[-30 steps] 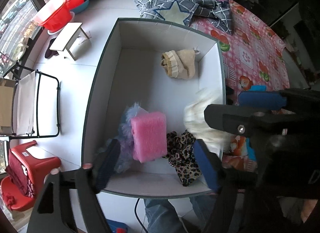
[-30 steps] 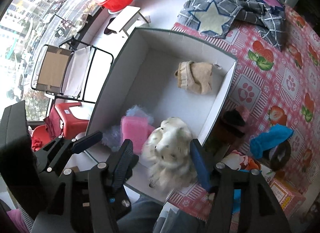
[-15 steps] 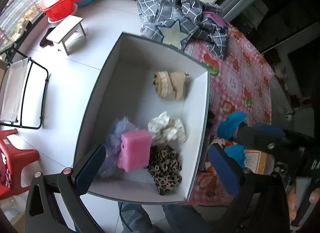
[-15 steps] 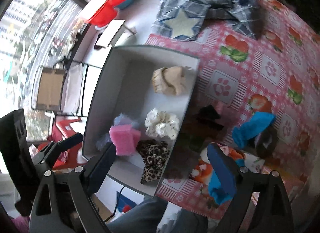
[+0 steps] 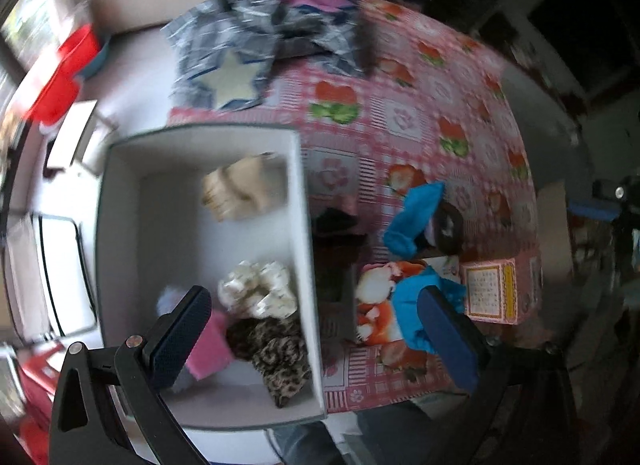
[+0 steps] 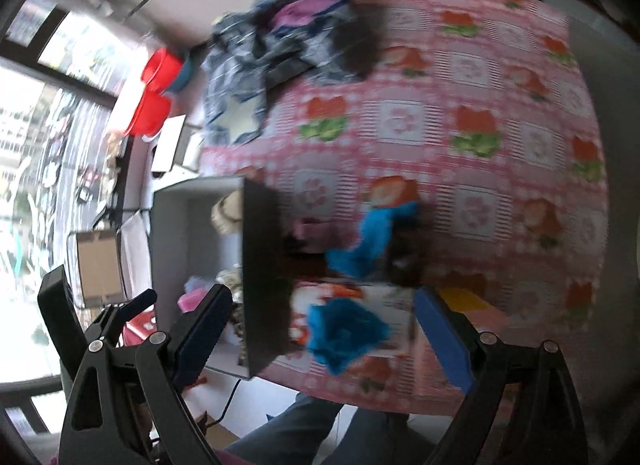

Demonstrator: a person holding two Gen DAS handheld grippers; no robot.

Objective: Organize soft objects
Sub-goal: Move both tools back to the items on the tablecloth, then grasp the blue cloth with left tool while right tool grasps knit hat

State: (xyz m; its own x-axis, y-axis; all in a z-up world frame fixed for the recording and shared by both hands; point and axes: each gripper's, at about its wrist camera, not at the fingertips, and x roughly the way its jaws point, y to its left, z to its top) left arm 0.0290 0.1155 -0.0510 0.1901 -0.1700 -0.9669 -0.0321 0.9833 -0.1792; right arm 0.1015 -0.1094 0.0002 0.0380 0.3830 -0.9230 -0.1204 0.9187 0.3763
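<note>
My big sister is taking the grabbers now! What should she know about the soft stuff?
Left gripper: open, holding nothing.
Right gripper: open, holding nothing.
In the white box: beige knit, cream scrunchie, leopard scrunchie, pink sponge, bluish fluff.
Left on the pink tablecloth: two blue cloths, a dark item beside the box.

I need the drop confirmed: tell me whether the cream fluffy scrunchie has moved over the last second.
Yes. It left the right tongs and now lies in the box, between the beige item and the leopard scrunchie.
</note>
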